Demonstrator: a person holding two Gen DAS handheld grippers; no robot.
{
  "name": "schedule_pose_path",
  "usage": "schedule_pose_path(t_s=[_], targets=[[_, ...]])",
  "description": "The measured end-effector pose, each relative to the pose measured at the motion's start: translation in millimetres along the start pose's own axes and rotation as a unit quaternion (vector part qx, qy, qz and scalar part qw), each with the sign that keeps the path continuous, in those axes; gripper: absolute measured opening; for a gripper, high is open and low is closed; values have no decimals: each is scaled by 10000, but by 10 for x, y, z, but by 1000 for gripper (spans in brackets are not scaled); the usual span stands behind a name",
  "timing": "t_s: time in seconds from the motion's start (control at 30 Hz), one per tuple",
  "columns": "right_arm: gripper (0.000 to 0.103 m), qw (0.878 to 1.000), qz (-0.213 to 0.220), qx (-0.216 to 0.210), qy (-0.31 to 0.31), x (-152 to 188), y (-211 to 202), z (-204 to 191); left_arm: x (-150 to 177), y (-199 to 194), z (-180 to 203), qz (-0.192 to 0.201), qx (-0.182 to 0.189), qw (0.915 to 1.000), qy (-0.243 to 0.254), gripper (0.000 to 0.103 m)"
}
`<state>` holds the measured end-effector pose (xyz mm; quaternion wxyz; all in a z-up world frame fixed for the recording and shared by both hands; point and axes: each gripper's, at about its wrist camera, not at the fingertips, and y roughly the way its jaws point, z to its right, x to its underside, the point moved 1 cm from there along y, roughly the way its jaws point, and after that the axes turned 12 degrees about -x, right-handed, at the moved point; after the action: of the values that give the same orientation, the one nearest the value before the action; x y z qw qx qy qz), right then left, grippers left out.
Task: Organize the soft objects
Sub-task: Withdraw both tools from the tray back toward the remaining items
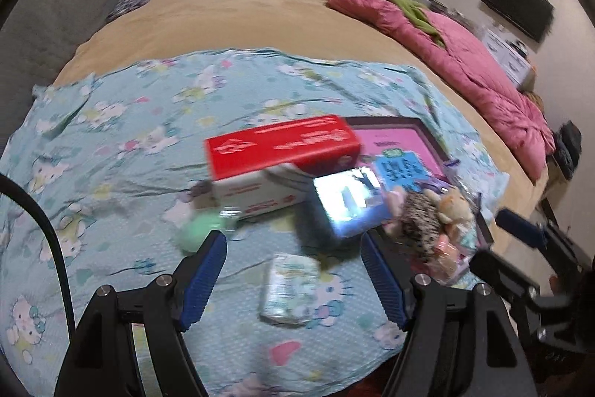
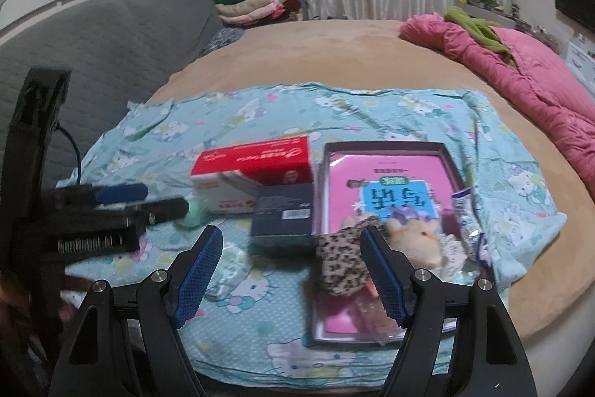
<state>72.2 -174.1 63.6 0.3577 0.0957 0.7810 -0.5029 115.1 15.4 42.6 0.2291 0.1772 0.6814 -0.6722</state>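
1. A tan bed (image 2: 334,39) filled both views, with a pink quilt (image 2: 528,77) bunched along its right edge.
2. A light blue cartoon-cat cloth (image 2: 372,114) lay spread over the near part of the bed and carried everything below.
3. A shallow tray (image 2: 386,148) with a pink book in it sat on the right side of the cloth.
4. A red and white box (image 2: 256,170) lay left of the tray, with a dark box (image 2: 282,214) just in front of it.
5. The left gripper (image 1: 293,274) stood wide with nothing between its blue pads, hanging over a small folded diaper (image 1: 290,289) on the cloth.
6. The right gripper (image 2: 290,270) was equally wide and empty, its right finger in front of the tray's near end.
7. A leopard-print soft item (image 2: 342,259) draped over the tray's front-left edge.
8. A peach plush toy (image 2: 420,240) lay in the tray just to its right.
9. A pale green soft ball (image 1: 199,233) rested beside the red and white box; blur hid its detail.
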Motion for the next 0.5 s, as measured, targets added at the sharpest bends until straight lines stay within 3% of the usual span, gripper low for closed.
schedule_pose_path(t_s=[0.3, 0.5], targets=[[77, 9974, -590, -379, 180, 177, 521, -266, 91, 185, -591, -195, -238, 9984, -467, 74], [77, 9957, -901, -157, 128, 275, 825, -361, 164, 407, -784, -355, -235, 9973, -590, 74]])
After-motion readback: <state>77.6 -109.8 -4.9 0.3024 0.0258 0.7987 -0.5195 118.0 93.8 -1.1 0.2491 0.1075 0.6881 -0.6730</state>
